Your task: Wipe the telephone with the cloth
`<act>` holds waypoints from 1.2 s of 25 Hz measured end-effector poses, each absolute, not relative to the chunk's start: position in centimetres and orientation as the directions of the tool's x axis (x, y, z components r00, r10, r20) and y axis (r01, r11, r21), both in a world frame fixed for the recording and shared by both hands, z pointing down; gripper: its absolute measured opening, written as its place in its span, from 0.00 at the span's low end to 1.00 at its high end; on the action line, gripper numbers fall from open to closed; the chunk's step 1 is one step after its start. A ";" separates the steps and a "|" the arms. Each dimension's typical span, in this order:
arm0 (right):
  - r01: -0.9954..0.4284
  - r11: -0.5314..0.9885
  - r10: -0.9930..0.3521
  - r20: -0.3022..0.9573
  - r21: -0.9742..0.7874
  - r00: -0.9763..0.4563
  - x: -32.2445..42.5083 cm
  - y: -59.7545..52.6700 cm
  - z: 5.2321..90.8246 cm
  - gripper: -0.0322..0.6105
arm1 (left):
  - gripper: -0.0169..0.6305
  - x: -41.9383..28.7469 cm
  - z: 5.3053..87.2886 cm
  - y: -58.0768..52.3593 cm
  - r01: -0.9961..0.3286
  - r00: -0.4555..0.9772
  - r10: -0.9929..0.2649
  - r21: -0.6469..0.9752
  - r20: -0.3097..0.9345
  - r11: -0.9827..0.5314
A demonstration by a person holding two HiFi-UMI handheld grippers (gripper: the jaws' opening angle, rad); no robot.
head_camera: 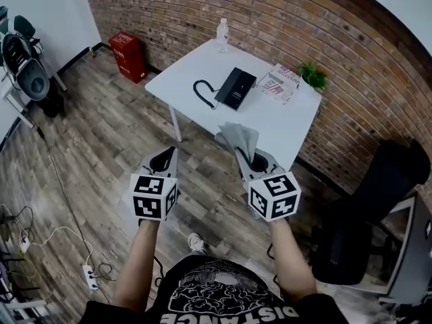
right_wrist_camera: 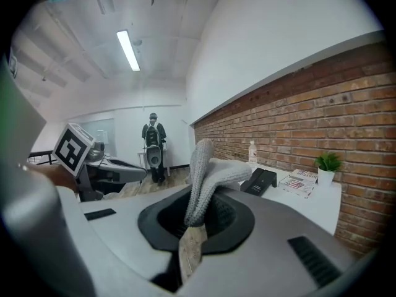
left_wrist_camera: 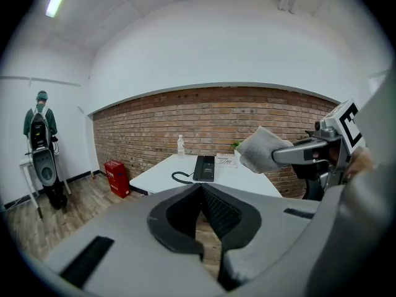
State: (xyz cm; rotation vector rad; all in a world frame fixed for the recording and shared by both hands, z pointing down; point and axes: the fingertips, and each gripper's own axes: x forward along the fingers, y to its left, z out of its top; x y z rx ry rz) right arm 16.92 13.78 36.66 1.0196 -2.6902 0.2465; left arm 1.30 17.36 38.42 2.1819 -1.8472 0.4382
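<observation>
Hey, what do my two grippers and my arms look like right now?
The left gripper and right gripper are both light grey with dark padded jaws, each carrying a white cube printed with black square markers. No cables show on them. The person wears a black T-shirt with white print; forearms bare.

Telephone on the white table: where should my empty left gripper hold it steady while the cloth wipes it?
Probably the near short end of the telephone, pinched across its narrow width from above. It lies flat and long, and its coiled cord loops off the left side, so keep clear there. The left gripper is shut and must open first.
</observation>
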 end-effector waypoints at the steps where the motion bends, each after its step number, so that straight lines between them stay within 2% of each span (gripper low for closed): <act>1: -0.670 0.739 -0.627 0.297 -0.064 -0.720 16.2 13.4 36.7 0.07 | 0.04 0.5 38.5 17.0 -0.986 0.155 -0.910 -0.001 0.383 -0.168; 9: -0.692 0.719 -0.647 0.310 -0.057 -0.697 12.4 11.0 37.3 0.07 | 0.04 -3.5 39.4 14.1 -0.979 0.193 -0.901 0.012 0.388 -0.205; 20: -0.714 0.697 -0.669 0.302 -0.062 -0.679 11.2 6.7 38.0 0.07 | 0.04 -4.6 40.8 10.2 -0.968 0.229 -0.883 0.003 0.409 -0.250; 30: -0.720 0.691 -0.676 0.292 -0.068 -0.676 10.4 -3.2 38.9 0.07 | 0.04 -5.3 42.5 0.8 -0.965 0.231 -0.870 -0.009 0.436 -0.261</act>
